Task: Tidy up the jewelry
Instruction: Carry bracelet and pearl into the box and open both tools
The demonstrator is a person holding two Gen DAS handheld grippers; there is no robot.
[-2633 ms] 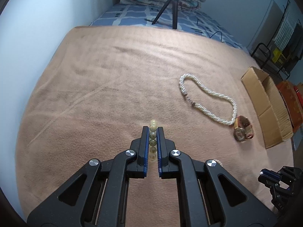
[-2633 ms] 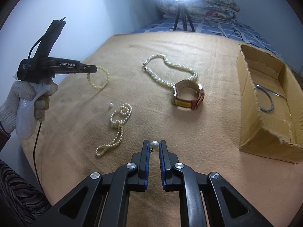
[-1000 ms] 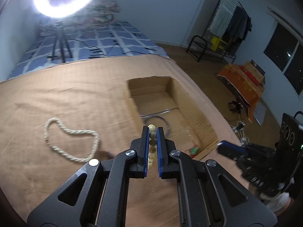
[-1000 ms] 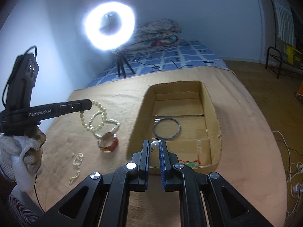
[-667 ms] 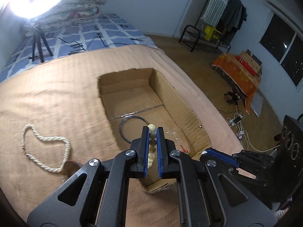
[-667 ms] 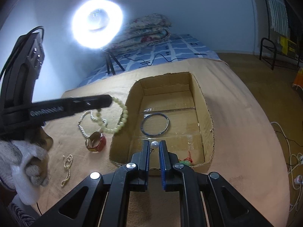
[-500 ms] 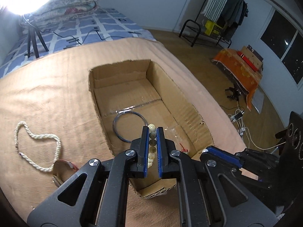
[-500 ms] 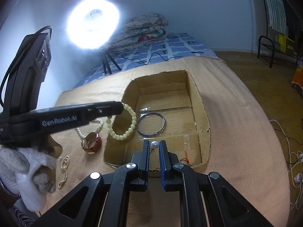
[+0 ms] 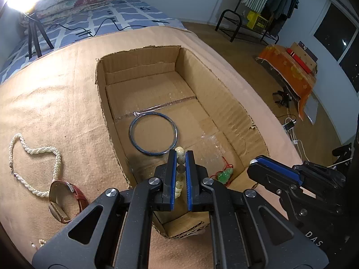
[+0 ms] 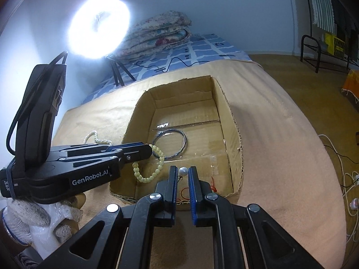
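My left gripper (image 9: pixel 180 157) is shut on a pale green bead bracelet (image 9: pixel 180 154), which hangs as a loop (image 10: pixel 154 168) over the near end of the open cardboard box (image 9: pixel 224 103). My right gripper (image 10: pixel 182 171) is shut on a small pearl earring (image 10: pixel 183 171) just above the box's near edge; its blue tip (image 9: pixel 258 164) shows in the left wrist view. In the box lie a blue bangle (image 9: pixel 153 134) and a green gourd pendant on red cord (image 9: pixel 225 175). Left of the box, on the tan blanket, lie a twisted pearl necklace (image 9: pixel 33 152) and a red-strapped watch (image 9: pixel 65 199).
A thin pearl chain (image 9: pixel 39 243) lies at the lower left blanket edge. A ring light on a tripod (image 10: pixel 99 27) and folded quilts (image 10: pixel 157 33) stand at the bed's far end. Cables (image 9: pixel 291 125) and a clothes rack (image 9: pixel 258 9) are on the floor to the right. A gloved hand (image 10: pixel 33 222) holds the left gripper.
The left gripper has swung right and down with the bracelet, from over the blanket to above the box's near end. The right gripper has crept slightly closer to the box.
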